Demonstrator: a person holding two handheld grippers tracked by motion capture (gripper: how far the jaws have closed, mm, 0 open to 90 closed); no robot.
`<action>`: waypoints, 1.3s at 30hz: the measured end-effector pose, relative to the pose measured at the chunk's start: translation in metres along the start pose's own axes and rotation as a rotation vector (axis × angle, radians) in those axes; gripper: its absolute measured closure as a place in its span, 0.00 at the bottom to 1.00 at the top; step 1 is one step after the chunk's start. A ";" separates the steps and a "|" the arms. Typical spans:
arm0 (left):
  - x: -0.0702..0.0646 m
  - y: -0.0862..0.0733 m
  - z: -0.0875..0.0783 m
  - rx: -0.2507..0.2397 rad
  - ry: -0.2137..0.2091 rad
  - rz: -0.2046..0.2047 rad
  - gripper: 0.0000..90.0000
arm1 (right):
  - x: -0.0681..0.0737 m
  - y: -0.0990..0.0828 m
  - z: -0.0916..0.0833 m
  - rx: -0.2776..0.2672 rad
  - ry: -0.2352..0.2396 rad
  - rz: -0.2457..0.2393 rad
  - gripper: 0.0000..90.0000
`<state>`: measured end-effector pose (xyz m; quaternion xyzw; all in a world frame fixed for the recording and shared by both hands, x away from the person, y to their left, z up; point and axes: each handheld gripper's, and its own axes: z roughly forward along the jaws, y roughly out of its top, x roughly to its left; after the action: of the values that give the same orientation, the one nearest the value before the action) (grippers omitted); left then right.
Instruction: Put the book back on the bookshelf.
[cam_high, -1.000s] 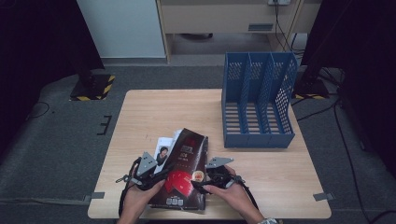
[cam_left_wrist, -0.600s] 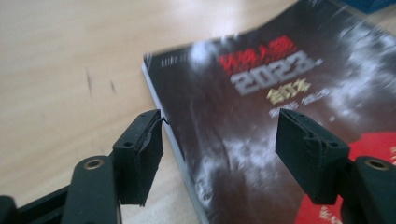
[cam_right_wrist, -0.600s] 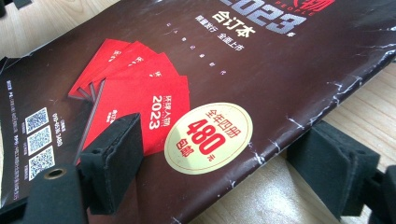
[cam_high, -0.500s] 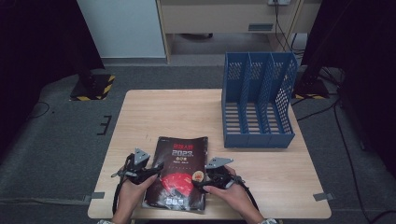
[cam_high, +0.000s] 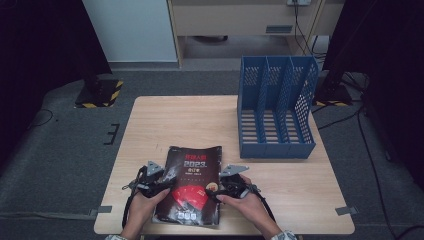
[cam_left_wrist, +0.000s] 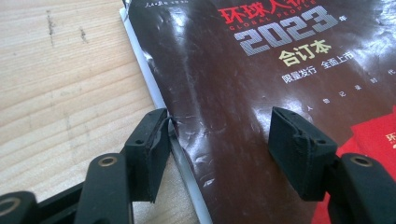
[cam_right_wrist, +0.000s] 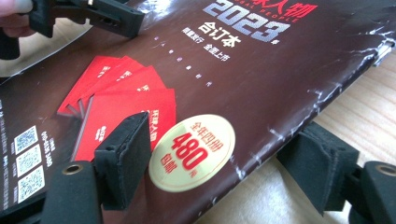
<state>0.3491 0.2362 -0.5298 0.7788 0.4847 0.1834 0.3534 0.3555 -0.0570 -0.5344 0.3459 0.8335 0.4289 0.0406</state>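
Note:
A thick magazine (cam_high: 192, 187) with a dark brown glossy cover, red cards and a round gold sticker printed on it, lies flat near the table's front edge. My left gripper (cam_high: 164, 184) is at its left edge. In the left gripper view, the jaws (cam_left_wrist: 219, 140) stand apart astride that edge of the magazine (cam_left_wrist: 261, 84), one pad touching the cover's rim. My right gripper (cam_high: 217, 189) is at the right edge. Its jaws (cam_right_wrist: 224, 144) straddle the magazine (cam_right_wrist: 233, 79), one over the cover, one beside the spine. Both pairs of jaws have just been closing.
A blue three-slot file holder (cam_high: 277, 115) stands at the back right of the wooden table (cam_high: 175, 120). Bare wood stretches behind and left of the magazine. In the right gripper view, the left gripper (cam_right_wrist: 107, 16) lies across the far side of the cover.
The magazine, tilted up a second ago with a white sheet showing under it, now lies flat. My left hand came down and out to its left edge. The right hand kept still.

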 end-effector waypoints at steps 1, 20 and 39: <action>0.000 0.000 0.000 -0.001 -0.002 0.001 0.43 | -0.002 0.004 0.000 -0.010 -0.001 0.001 0.33; 0.001 -0.001 0.001 -0.013 -0.006 0.006 0.44 | -0.003 0.048 0.019 0.052 0.027 0.016 0.40; 0.000 -0.001 0.000 -0.014 -0.033 0.003 0.47 | -0.003 0.065 0.024 0.068 -0.001 0.029 0.34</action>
<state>0.3489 0.2365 -0.5306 0.7799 0.4765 0.1741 0.3665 0.4014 -0.0163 -0.5022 0.3592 0.8425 0.4008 0.0233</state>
